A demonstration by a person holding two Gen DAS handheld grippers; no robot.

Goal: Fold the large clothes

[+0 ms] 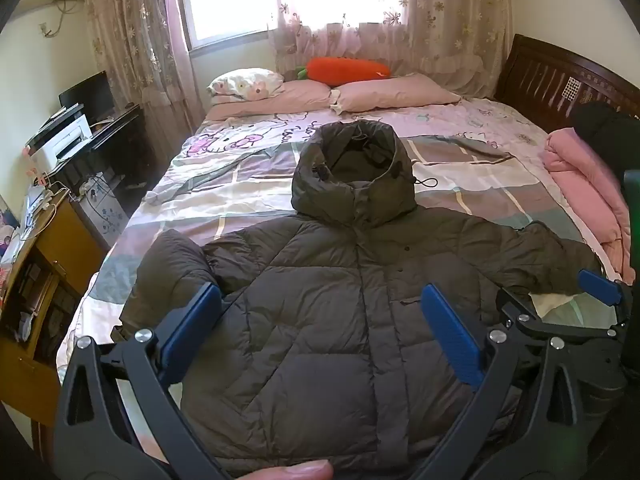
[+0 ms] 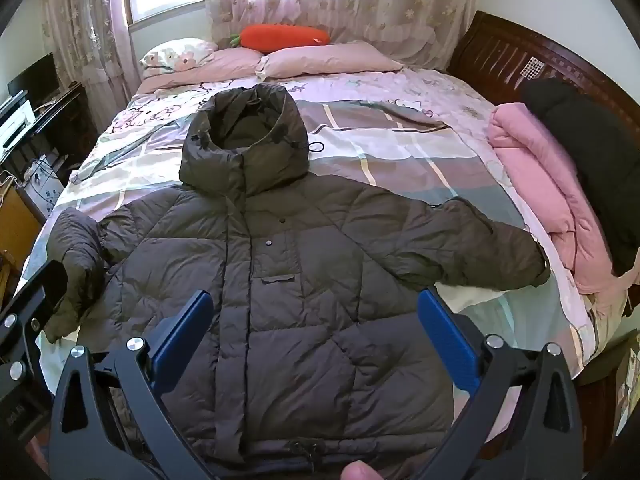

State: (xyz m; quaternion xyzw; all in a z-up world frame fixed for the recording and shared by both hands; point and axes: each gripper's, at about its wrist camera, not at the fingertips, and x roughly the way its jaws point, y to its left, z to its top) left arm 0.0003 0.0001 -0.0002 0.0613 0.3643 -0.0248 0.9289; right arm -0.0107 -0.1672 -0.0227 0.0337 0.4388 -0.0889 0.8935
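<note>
1. Left wrist view: the left tongs [image 1: 320, 330] stand apart, holding nothing, above the jacket [image 1: 340, 300]. The jacket lies face up on the bed [image 1: 500, 200], long axis running hem-near to hood [image 1: 354, 172] far. Its left sleeve [image 1: 168, 276] lies just beside the left finger.
2. Right wrist view: the right tongs [image 2: 316, 334] stand apart, empty. The right sleeve [image 2: 480, 248] extends sideways, nearer these tongs; judged the likely first fold.

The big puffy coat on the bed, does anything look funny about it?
Only a little: the dark olive quilted hooded jacket lies flat, front up, but its left sleeve is bunched and bent down while the right sleeve stretches straight out.
</note>
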